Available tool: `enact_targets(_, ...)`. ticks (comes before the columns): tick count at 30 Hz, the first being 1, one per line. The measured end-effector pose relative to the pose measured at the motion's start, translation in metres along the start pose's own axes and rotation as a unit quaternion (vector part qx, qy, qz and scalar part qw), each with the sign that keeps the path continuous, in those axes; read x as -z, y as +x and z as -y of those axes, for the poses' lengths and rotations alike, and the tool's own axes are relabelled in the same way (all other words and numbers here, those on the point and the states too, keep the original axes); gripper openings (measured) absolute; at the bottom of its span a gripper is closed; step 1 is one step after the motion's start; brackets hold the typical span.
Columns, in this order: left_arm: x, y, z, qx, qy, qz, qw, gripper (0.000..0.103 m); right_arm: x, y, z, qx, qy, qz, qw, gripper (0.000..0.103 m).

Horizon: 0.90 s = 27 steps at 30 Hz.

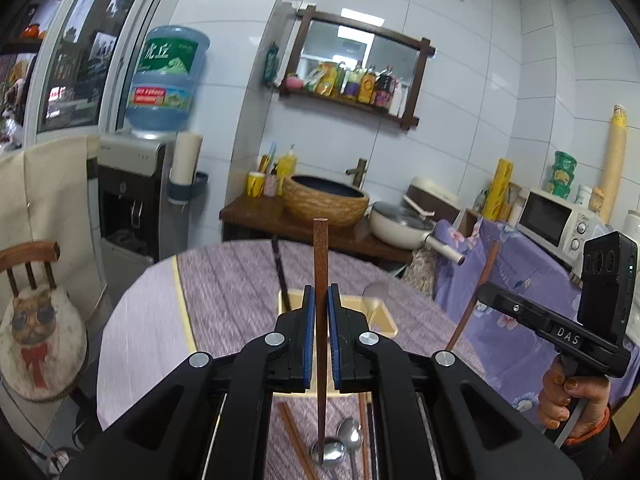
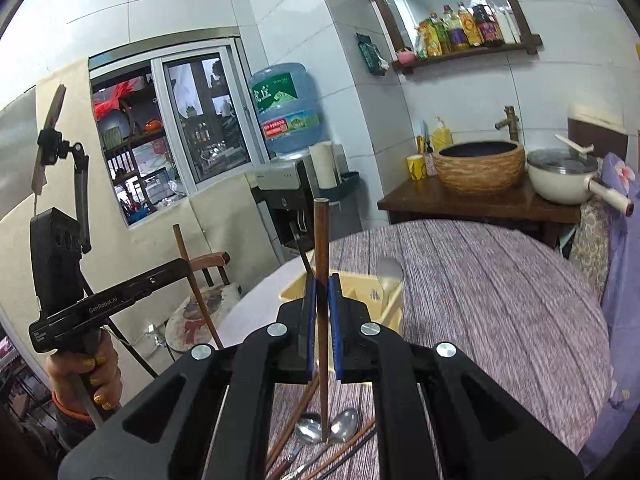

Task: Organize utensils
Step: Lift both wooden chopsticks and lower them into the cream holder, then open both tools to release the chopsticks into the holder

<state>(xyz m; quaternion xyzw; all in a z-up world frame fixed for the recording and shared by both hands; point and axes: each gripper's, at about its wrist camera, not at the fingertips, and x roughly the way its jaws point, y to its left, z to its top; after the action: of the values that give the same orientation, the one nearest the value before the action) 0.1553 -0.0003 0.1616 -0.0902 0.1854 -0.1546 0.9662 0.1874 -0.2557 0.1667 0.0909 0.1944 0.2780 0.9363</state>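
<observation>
Now both hand-held grippers hold 1 chopstick each, up over the desk.

Left hand-held gripper (image 1: 319, 320) is pinched tight on a brown chopstick (image 1: 320, 256), standing straight up, thin tip hanging just above the spoons (image 1: 340, 446) on the desk (image 1: 232, 280). Right hand-held gripper (image 2: 322, 320) is squeezed on its own chopstick (image 2: 321, 248) the same way, w/ more chopsticks (image 2: 296, 412) & spoons lying under it. The yellow box (image 1: 384, 320) w/ slots sits just past the fingers, a clear spoon & a dark stick already in it. What could go wrong, I think: each stick is held only at 1 spot, so it could tip or slide out if bumped. Long sticks could hit the box wall & miss the slot. The 2 grippers are close & might bang together. A low tip could poke the spoons & push them away.
</observation>
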Motion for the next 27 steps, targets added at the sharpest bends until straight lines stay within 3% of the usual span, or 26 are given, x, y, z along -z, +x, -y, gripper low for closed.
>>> enact_targets(7, -0.068, 0.002, 0.017, -0.009, 0.021, 0.057, 0.9981, 0.007, -0.07, 0.007, -0.013, 0.015, -0.024, 0.049, 0.998, 0.008)
enact_targets(12, -0.093, 0.028, 0.023, -0.032, 0.02, 0.08, 0.9961, 0.007, -0.094, 0.024, -0.012, 0.041, -0.03, 0.069, 0.996, 0.008)
enact_targets(16, -0.084, 0.058, 0.017, -0.049, 0.01, 0.074, 0.996, 0.007, -0.082, 0.044, -0.005, 0.06, -0.032, 0.063, 0.996, 0.008)
enact_targets(27, -0.018, 0.112, -0.006, -0.071, -0.012, 0.002, 0.9974, 0.007, -0.028, 0.088, 0.019, 0.09, -0.02, 0.015, 0.996, 0.008)
